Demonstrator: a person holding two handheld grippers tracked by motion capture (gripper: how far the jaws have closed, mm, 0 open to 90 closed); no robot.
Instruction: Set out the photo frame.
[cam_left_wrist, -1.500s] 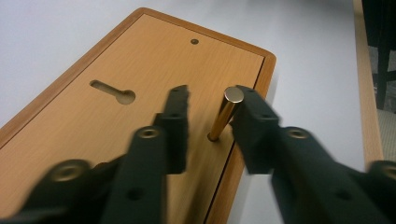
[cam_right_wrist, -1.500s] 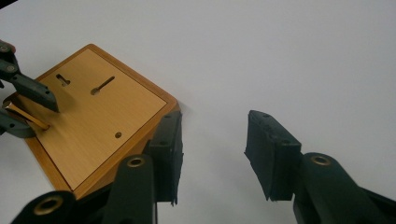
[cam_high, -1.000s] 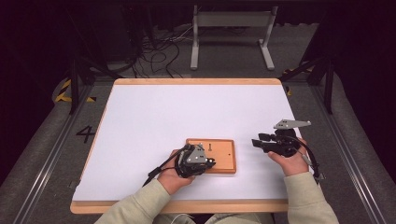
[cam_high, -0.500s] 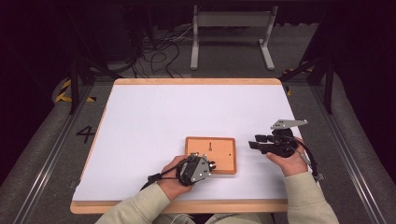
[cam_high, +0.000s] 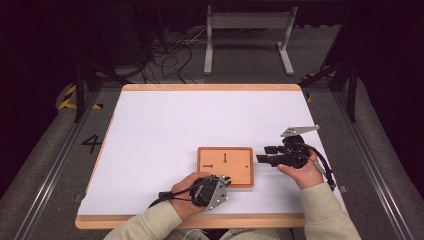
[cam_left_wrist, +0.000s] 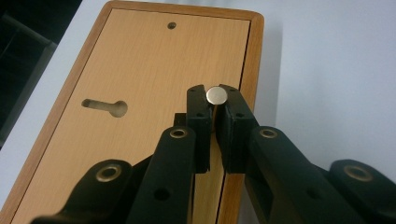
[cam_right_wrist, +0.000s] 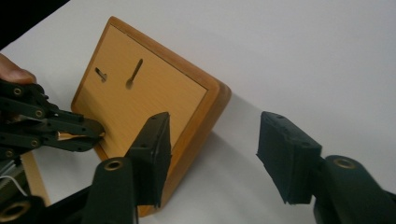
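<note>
A flat wooden board (cam_high: 225, 165) with keyhole slots (cam_left_wrist: 105, 106) lies near the table's front edge. My left gripper (cam_high: 226, 181) hovers at the board's near edge, shut on a small metal pin (cam_left_wrist: 216, 95) whose round head shows between the jaw tips (cam_left_wrist: 215, 100). In the right gripper view the board (cam_right_wrist: 144, 98) lies ahead, and the left gripper (cam_right_wrist: 93, 133) reaches in from the left. My right gripper (cam_high: 265, 154) is open beside the board's right edge; its jaws (cam_right_wrist: 212, 140) straddle the board's corner without touching it.
The white table (cam_high: 160, 125) stretches wide behind and to the left of the board. A grey metal stand (cam_high: 245, 30) and loose cables (cam_high: 170, 50) sit on the floor past the far edge. The table's front edge is close under both hands.
My left gripper has drawn back from over the board toward its near edge, still shut on the pin. The right gripper has barely moved.
</note>
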